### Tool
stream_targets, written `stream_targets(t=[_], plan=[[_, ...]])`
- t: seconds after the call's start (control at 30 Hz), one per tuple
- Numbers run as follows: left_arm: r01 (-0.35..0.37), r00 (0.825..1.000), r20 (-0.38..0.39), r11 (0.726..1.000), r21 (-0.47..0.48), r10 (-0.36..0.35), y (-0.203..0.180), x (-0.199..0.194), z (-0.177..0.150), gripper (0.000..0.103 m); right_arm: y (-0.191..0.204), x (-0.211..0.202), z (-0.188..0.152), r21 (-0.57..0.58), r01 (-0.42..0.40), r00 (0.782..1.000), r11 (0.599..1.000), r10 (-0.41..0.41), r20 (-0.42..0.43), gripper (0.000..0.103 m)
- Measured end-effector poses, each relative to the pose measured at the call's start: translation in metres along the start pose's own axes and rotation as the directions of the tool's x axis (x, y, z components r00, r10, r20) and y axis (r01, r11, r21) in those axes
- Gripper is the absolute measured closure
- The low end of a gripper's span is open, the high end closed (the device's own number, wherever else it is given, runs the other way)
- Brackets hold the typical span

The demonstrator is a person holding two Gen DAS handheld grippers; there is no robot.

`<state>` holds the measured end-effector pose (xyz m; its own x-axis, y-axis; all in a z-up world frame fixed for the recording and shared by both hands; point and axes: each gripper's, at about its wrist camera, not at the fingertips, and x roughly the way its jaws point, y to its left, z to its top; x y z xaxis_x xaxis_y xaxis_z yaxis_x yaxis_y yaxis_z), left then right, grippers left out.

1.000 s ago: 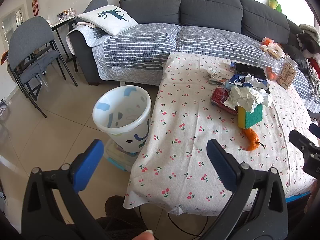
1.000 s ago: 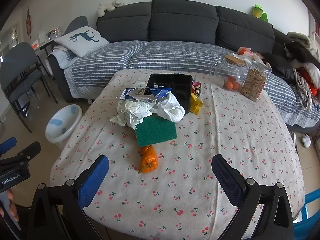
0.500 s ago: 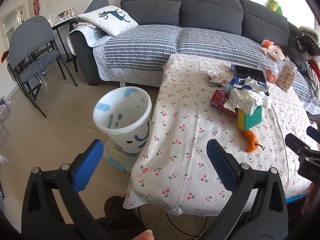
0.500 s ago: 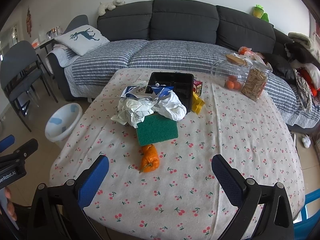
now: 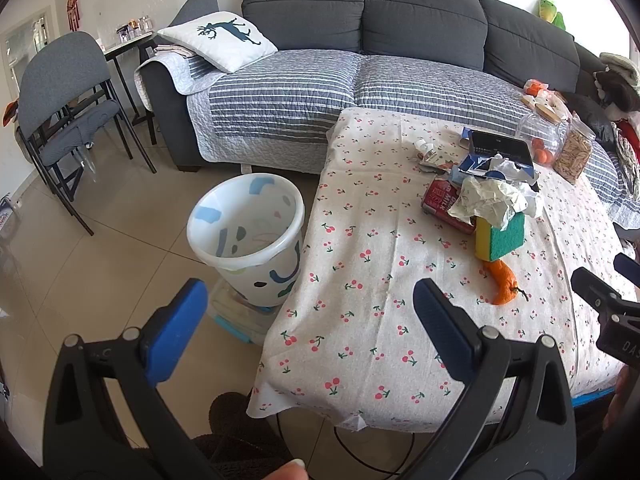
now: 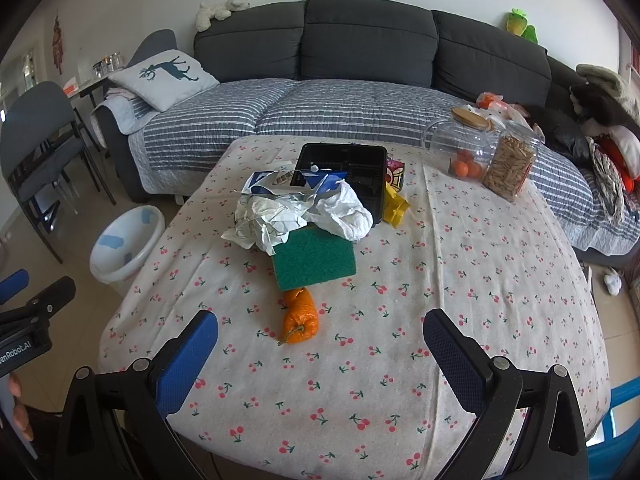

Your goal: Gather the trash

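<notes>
both grippers point(image 5: 308, 316) point(image 6: 320, 346) are gaping, released. left view alone is showing the red carton point(image 5: 442, 205); orange pepper point(image 6: 299, 316) is lying lengthwise, stem toward frame bottom.

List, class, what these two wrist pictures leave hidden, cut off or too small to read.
- Sponge: its far end lies under crumpled paper in both views.
- Black tray: contents partly covered by a blue carton in the right wrist view.
- Red packet: print too small to read in the left wrist view.
- Bin: its base is hidden behind the left tongs.
- Right tongs: only the tips show at the left view's edge.
</notes>
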<state>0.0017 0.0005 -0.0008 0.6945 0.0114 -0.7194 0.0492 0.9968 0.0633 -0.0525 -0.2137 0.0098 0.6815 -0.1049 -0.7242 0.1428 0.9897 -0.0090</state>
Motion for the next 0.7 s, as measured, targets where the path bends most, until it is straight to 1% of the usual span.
stream_targets(t=[0.27,0.37,0.47,0.53,0.6,0.7], plan=[[0.0,1.0,0.0,1.0,0.0,0.0,0.001,0.0,0.0,0.001,-0.002,0.0,0.0,0.007,0.002,1.0,1.0,-0.002,0.0,0.0],[0.002,1.0,-0.004,1.0,0.003,-0.002,0.001,0.001,0.002,0.001,-0.007,-0.002,0.002,0.018,-0.008,1.0,1.0,0.008,-0.005,0.0],[0.005,1.0,-0.013,1.0,0.012,-0.005,-0.002,0.004,0.005,0.001,-0.015,-0.003,0.008,0.026,0.005,1.0,1.0,-0.005,-0.008,0.0],[0.034,0.999,-0.03,0.999,0.022,-0.034,-0.004,0.006,0.01,0.001,-0.022,-0.003,0.016,0.031,0.027,0.999,0.999,-0.026,-0.019,0.0],[0.086,0.995,-0.059,0.996,0.028,-0.084,-0.009,0.009,0.016,0.001,-0.032,-0.002,0.024,0.039,0.039,0.998,0.998,-0.037,-0.041,0.0],[0.179,0.978,-0.108,0.984,0.021,-0.176,-0.019,0.016,0.027,0.001,-0.049,-0.001,0.041,0.067,0.033,0.997,0.997,-0.028,-0.074,0.0]])
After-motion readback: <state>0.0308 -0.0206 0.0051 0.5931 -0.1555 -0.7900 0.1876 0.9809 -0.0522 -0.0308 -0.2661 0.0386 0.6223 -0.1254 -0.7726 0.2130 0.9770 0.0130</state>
